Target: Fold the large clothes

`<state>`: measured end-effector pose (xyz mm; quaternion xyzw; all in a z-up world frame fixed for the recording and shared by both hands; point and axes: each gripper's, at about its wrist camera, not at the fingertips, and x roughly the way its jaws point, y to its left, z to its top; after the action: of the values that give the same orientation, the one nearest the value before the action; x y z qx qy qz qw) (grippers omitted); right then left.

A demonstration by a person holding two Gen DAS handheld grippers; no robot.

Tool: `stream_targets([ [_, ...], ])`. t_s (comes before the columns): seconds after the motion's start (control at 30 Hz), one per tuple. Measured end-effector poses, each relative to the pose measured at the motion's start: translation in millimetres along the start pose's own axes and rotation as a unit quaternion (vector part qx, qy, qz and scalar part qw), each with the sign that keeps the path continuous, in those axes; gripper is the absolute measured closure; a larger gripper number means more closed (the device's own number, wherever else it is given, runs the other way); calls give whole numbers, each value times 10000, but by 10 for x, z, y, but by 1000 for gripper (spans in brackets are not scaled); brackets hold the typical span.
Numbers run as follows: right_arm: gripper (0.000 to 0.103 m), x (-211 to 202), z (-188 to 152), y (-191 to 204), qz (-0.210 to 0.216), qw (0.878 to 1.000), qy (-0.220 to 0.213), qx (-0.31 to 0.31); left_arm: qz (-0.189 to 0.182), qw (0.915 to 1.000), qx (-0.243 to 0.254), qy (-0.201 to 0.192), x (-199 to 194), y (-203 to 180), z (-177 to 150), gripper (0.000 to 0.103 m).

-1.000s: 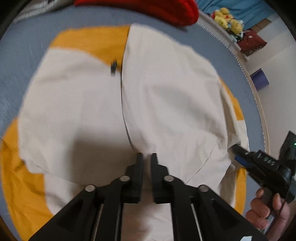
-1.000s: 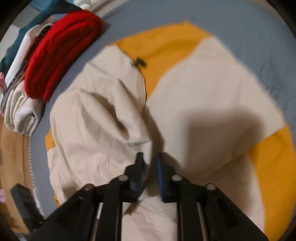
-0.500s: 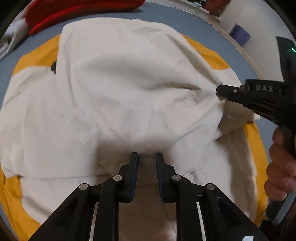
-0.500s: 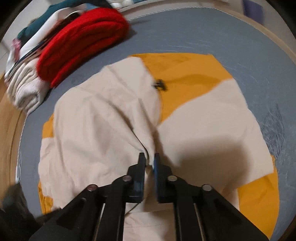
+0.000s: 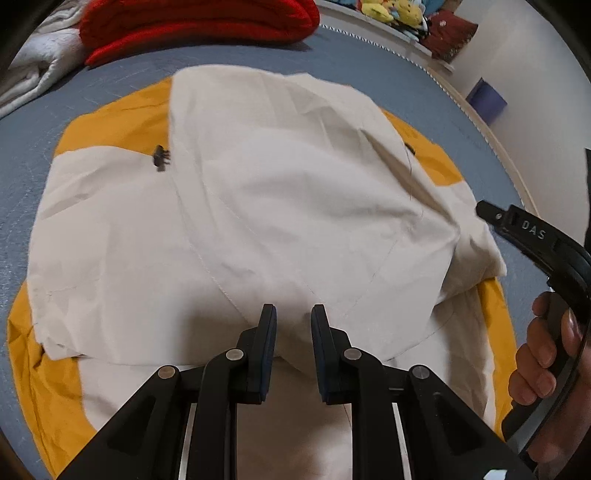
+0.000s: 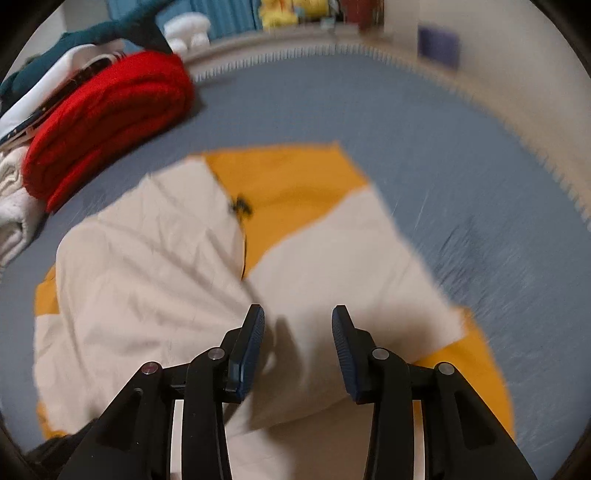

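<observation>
Blue-grey mat (image 5: 424, 96) under cream-orange garment (image 5: 280, 206) — red folded pile (image 5: 199, 18), blurry shelf behind.

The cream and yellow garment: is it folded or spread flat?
Partly folded: one cream panel of the garment lies doubled over another cream panel, with yellow edges showing beneath.

Blur on the right, cut-offs at every edge
The right wrist view smears the blue mat (image 6: 424, 122), the far shelf and its toys; the garment (image 5: 280, 206) runs under both rigs, its near hem hidden; the small dark clip (image 5: 161, 158) is too tiny to identify; the red bundle (image 5: 192, 22) and the hand (image 5: 546, 354) are cropped
</observation>
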<state>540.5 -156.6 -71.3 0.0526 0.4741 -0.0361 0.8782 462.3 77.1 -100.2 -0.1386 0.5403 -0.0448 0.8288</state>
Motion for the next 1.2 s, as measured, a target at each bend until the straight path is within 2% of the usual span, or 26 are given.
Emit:
stream_targets([
  [0.1,63,-238,13,100,-41,9980,-609,-180,-50,9999,-17,-123,-142,91,15,86],
  [0.17,63,-402,-1,164,416,9932,-1055,-277,-88,9997,-35,-211,-226,121,31,86],
  [0.23,59,-431,-14,355,942,9870,-1095,-700,-125,9995,-47,-302,-309,168,30,86],
  [0.3,55,-260,-68,545,1483,9815,-621,-1044,-132,9991,-14,-392,-387,239,26,86],
  [0.33,55,-97,-132,625,1592,9795,-166,-1224,-108,9990,19,-438,-420,258,32,86],
  [0.37,55,163,-266,708,1407,9776,487,-1485,-82,9988,35,-479,-445,277,35,86],
  [0.43,55,422,-456,720,1142,9740,986,-1692,-28,9982,51,-602,-514,306,38,86],
  [0.57,55,217,-468,799,897,9719,502,-2120,92,9953,75,-957,-791,312,21,86],
  [0.7,55,-542,-338,761,1066,9658,-611,-2284,67,9882,390,-1477,-1287,257,-151,86],
  [0.8,55,-1248,-358,533,1112,9626,-1371,-2056,61,9837,617,-1686,-1662,187,-364,89],
  [0.87,55,-1646,-379,327,1265,9620,-1609,-1806,-27,9814,664,-1801,-1942,178,-552,89],
  [0.93,55,-1944,-453,102,1354,9631,-1710,-1578,-129,9802,662,-1862,-2195,212,-777,89],
  [1.03,55,-2458,-641,-479,1366,9655,-1854,-1219,-189,9798,607,-1896,-2510,337,-1222,89],
  [1.2,55,-2993,-1033,-1518,1056,9703,-2020,-812,11,9877,362,-1522,-2720,713,-2131,89],
])
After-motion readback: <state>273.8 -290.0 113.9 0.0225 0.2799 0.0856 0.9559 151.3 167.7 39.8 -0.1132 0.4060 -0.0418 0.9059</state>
